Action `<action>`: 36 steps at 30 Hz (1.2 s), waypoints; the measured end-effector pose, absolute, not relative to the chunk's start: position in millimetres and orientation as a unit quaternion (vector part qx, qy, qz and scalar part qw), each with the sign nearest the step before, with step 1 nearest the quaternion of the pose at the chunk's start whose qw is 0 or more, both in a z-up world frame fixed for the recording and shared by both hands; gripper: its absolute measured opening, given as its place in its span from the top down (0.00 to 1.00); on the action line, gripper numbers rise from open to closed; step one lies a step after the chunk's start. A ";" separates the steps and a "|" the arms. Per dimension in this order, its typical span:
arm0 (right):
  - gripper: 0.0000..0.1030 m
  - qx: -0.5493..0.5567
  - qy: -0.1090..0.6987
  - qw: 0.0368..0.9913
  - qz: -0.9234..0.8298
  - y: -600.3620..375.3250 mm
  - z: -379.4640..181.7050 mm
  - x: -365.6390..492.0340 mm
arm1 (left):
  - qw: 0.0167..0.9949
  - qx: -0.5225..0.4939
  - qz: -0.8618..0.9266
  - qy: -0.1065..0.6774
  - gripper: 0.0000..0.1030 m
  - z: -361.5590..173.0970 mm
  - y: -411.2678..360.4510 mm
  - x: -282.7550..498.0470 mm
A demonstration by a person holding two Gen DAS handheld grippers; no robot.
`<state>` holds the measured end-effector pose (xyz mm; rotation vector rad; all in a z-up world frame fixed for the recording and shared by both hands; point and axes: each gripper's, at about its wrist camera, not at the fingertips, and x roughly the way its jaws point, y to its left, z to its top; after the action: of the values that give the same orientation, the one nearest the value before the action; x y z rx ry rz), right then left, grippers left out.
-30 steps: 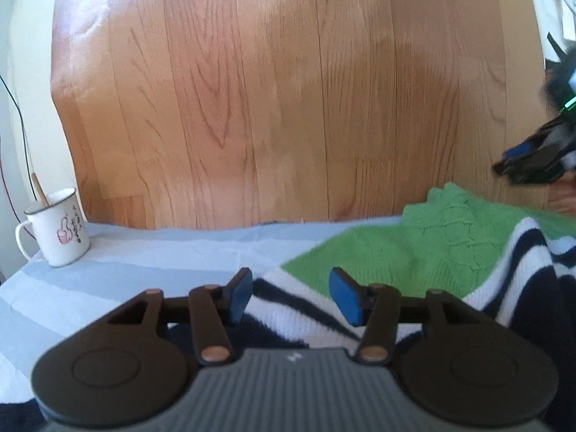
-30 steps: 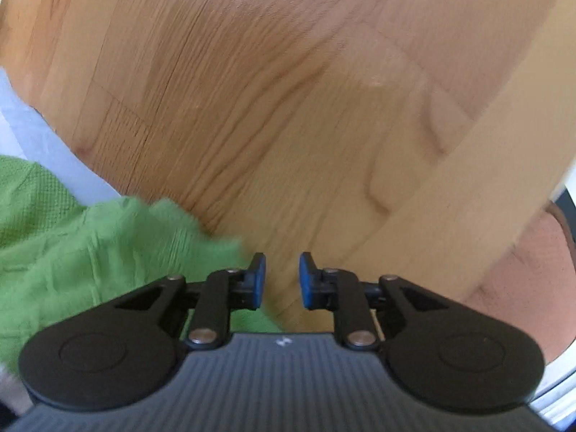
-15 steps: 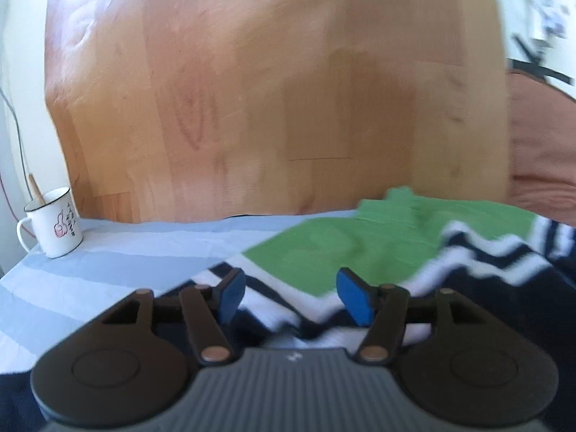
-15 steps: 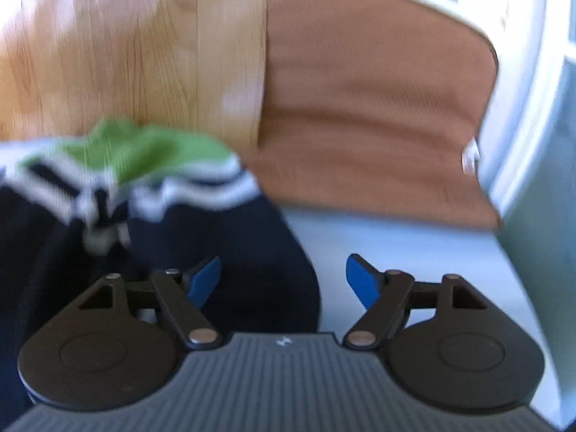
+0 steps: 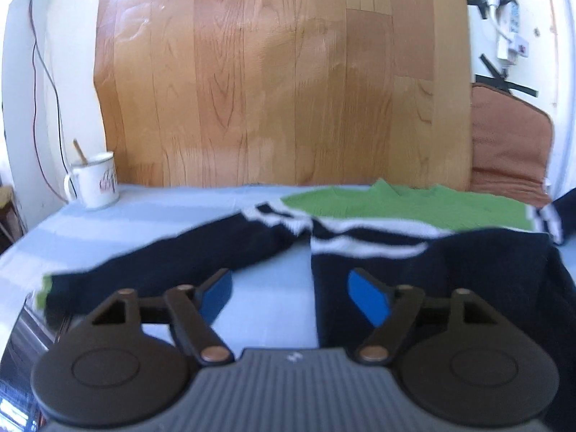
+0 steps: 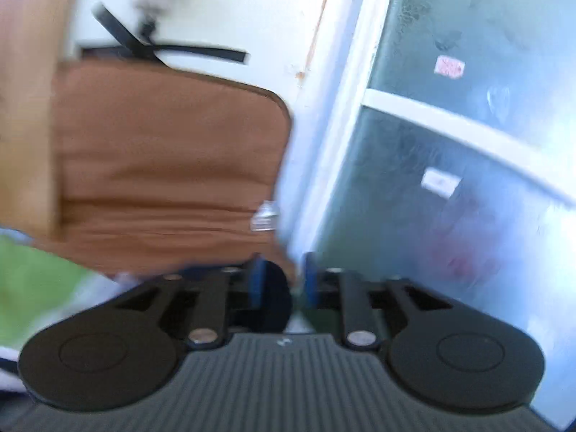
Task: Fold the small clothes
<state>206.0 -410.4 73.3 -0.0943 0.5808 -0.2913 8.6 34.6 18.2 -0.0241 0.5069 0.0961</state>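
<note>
Wood-grain panelling fills the background of the left wrist view, above a pale blue striped sheet [image 5: 172,212] that may cover a bed or a desk; you cannot tell which. Your left claw [image 5: 288,298] has just been opening and stands wide, with nothing between its blue pads. One sweater [image 5: 414,252], navy with white stripes and a green yoke, lies flat from 12 to 3 o'clock of the claw. Its left sleeve [image 5: 169,262] stretches out toward 10 o'clock, ending in a green cuff at the sheet's edge. One white mug [image 5: 95,183] stands at 10 o'clock, well apart. One brown cushion [image 5: 507,144] leans at 2 o'clock.

To do this step well, take the sleeve near its cuff, pinching only one layer, and lay it straight across the body so no wrinkle is trapped. Keep the claw low so the knit slides rather than lifts.

From the right wrist view, blurred, your right claw [image 6: 282,284] has just been closing; a dark rounded shape, probably a navy fold of the sweater, sits between the pads, but you cannot tell whether they press on it. Confirm that before pulling. Green knit shows at 9 o'clock, the cushion at 11, and one frosted window [image 6: 468,126] at 1 o'clock.
</note>
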 end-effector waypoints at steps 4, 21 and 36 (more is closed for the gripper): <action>0.57 -0.029 0.291 0.956 -0.008 -375.8 74.5 139.9 | 0.963 -0.040 -0.003 0.266 0.23 13.0 48.9 -29.6; 0.53 0.061 0.385 0.888 0.244 -312.3 38.6 18.8 | 0.905 -0.207 -0.177 0.326 0.23 -12.3 70.1 -72.4; 0.93 0.073 0.298 0.927 0.216 -309.7 87.1 0.3 | 0.892 -0.247 -0.180 0.332 0.89 10.4 81.0 -52.7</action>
<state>0.3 -309.7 87.1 0.1496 0.6102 0.4432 -52.7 81.0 10.4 -0.5128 0.6885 -0.3735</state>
